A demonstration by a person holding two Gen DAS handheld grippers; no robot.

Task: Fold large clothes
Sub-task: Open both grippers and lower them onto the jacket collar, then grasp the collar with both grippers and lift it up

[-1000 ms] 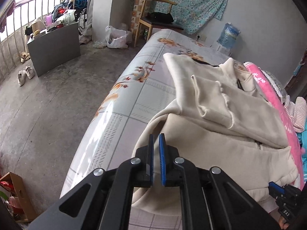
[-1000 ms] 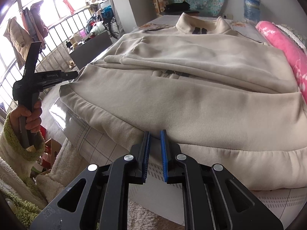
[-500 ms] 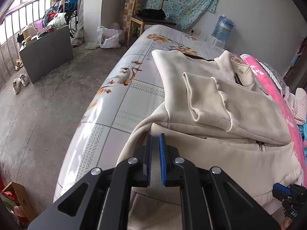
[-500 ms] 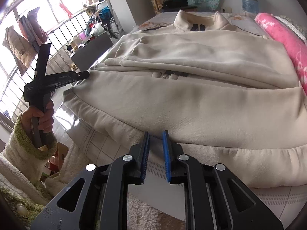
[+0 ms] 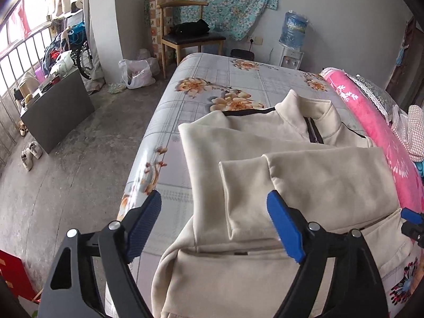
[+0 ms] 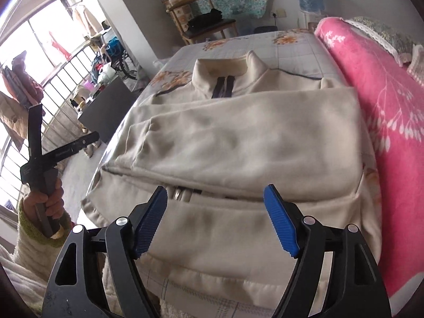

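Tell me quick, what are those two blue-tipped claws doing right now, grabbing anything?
Left gripper: open, holding nothing, over the cream jacket.
Right gripper: open, holding nothing, above the jacket's hem.

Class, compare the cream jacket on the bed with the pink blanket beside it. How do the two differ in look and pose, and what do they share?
The cream jacket is plain; the pink blanket carries a white plant pattern. The jacket lies flat, sleeves folded across its front; the blanket is bunched in a long roll along the jacket's side. The jacket has a zip and stand-up collar; the blanket shows no fastening. Both are soft cloth resting on the flowered bed sheet.
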